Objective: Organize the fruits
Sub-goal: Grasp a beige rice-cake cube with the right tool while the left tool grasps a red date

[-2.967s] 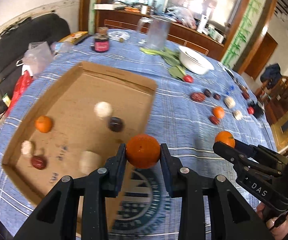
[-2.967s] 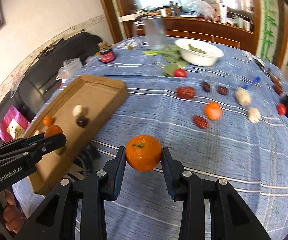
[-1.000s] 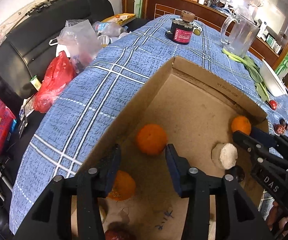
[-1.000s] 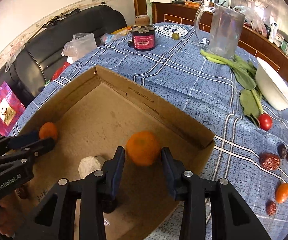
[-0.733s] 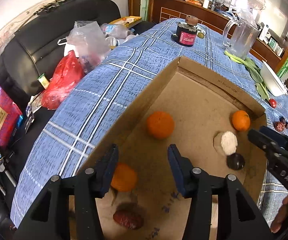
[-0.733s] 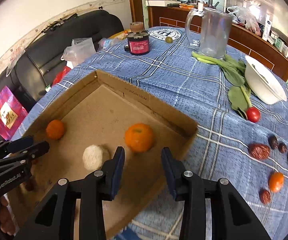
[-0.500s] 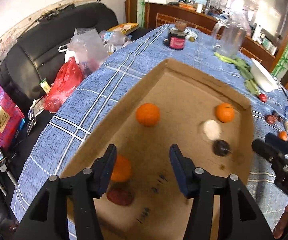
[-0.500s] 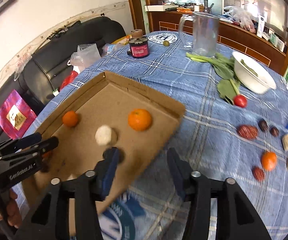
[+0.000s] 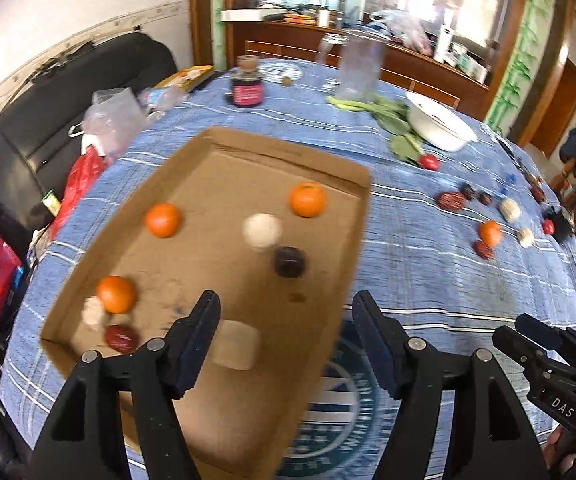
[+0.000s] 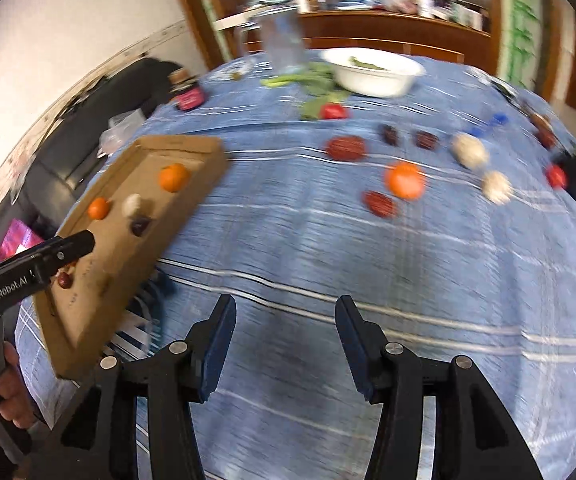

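The shallow brown cardboard tray (image 9: pixel 330 280) lies on the left half of the round table under the blue plaid tablecloth (image 10: pixel 368 264), its long axis running from the near edge toward the far left. It holds three orange mandarins (image 9: pixel 307 199), a pale round fruit (image 9: pixel 262 230), a dark round fruit (image 9: pixel 290 261), a red date (image 9: pixel 121 338) in the near left corner and a beige block (image 9: pixel 236 345) near the near wall. The left gripper (image 9: pixel 285 338) hangs over the tray's near right part; its jaws are opening and nothing lies between them. The right gripper (image 10: pixel 283 348) is over bare cloth right of the tray, jaws spread and empty. The fruits not yet sorted lie toward the far right edge of the table: a large red date (image 10: pixel 346 148), two dark dates (image 10: pixel 390 134), a loose orange mandarin (image 10: pixel 404 180) with a small red date (image 10: pixel 380 204) just beside it, and two pale fruits (image 10: pixel 468 151). These lie ahead and right of the right gripper, which appears the nearer one; the left gripper is well apart from them. The cloth between the right gripper and the loose orange mandarin is bare, so the approach looks free. The white bowl (image 10: pixel 372 68) and green leaves (image 10: pixel 316 80) at the far edge stand behind the fruits, clear of that path.
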Available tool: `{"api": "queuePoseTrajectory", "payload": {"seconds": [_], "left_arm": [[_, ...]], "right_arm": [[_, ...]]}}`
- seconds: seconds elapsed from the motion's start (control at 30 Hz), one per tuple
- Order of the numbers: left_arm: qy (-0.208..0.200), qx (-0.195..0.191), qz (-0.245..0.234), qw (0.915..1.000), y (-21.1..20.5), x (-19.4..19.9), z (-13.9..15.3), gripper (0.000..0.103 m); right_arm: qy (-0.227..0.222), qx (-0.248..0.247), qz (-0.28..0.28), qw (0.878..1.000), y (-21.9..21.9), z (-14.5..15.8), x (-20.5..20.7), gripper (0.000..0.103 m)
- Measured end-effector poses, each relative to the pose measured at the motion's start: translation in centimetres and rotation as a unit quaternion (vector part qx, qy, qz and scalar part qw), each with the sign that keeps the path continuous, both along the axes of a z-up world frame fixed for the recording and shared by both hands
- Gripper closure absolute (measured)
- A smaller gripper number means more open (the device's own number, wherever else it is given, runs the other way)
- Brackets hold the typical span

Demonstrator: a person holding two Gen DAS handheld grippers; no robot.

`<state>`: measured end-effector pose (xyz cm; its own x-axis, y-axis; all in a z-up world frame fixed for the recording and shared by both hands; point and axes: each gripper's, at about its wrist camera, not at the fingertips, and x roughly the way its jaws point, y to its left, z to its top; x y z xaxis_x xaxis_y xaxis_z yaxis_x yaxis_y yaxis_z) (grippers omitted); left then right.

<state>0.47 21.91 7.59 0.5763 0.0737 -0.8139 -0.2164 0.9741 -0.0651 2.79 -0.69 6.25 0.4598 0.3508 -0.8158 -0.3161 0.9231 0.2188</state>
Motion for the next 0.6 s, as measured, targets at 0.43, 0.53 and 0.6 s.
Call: {"api": "queuePoseTrajectory", "payload": {"seconds": [0.43,0.53,0.6], "left_arm": [[0.033,0.013,-0.063,0.9973,-8.6,1.7,-1.5,0.035],[0.041,0.023,-0.069,0.9965,-9.7,1.9,-1.9,0.035],[0.044,0.027,-0.068,0.9964,-10.2,2.1,-2.1,0.035]], "right_arm": [[0.008,0.009,-0.096,0.995,-12.0,-0.9,0.2,0.048],[0.006,0.012,-0.103,0.995,-13.2,-1.2,1.6,0.048],[0.003,0.007,-0.105,0.994,-14.0,-1.3,2.7,0.048]]}}
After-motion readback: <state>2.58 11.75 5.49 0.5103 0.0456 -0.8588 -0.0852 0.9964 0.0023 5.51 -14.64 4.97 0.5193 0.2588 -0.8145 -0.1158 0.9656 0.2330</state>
